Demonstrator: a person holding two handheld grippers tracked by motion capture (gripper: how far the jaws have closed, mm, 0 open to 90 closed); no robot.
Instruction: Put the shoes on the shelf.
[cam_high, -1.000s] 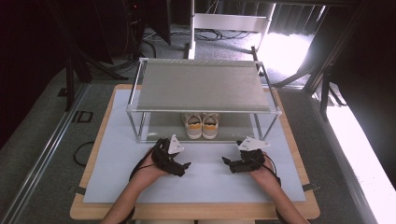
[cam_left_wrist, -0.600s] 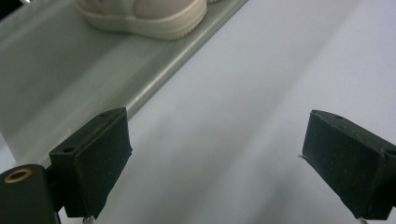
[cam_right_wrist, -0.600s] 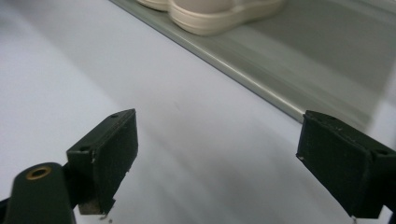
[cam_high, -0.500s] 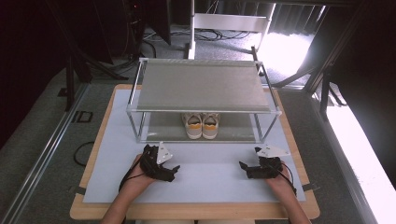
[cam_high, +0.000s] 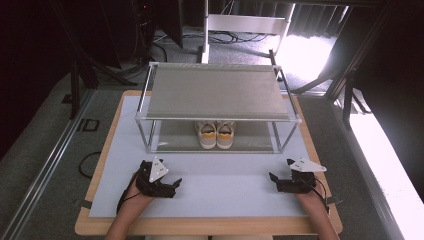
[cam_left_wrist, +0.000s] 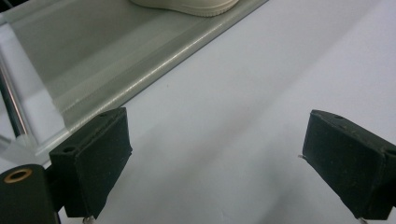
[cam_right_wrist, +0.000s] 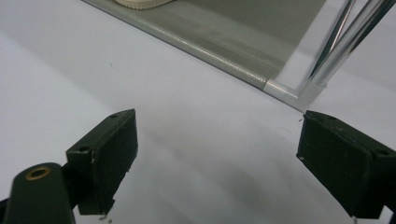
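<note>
While both hands rest low on the counter (cam_high: 215, 192), the left tool (cam_high: 172, 184) lies at about seven o'clock on the pale mat and the right tool (cam_high: 274, 179) at about five o'clock, well apart from each other. Each has its jaws spread wide with nothing between them; the left gripper view shows the left tool (cam_left_wrist: 215, 163) over bare white mat, and the right gripper view shows the right tool (cam_right_wrist: 217, 158) the same way. A grey three-cornered plate sits on top of each, and a cable trails back toward each wrist.

Farther out, toward twelve o'clock, stands a two-level shoe rack (cam_high: 220, 92) with thin metal posts and grey shelves. On its lower shelf, near the middle, a pair of shoes (cam_high: 216, 134) sits side by side, pale with orange-yellow patches at the heels, heels facing the person. The left gripper view catches the sole edge of a shoe (cam_left_wrist: 187, 5) on the shelf at its twelve o'clock; the right gripper view catches one (cam_right_wrist: 140, 3) at eleven o'clock, with a rack post (cam_right_wrist: 334, 44) at two o'clock.
</note>
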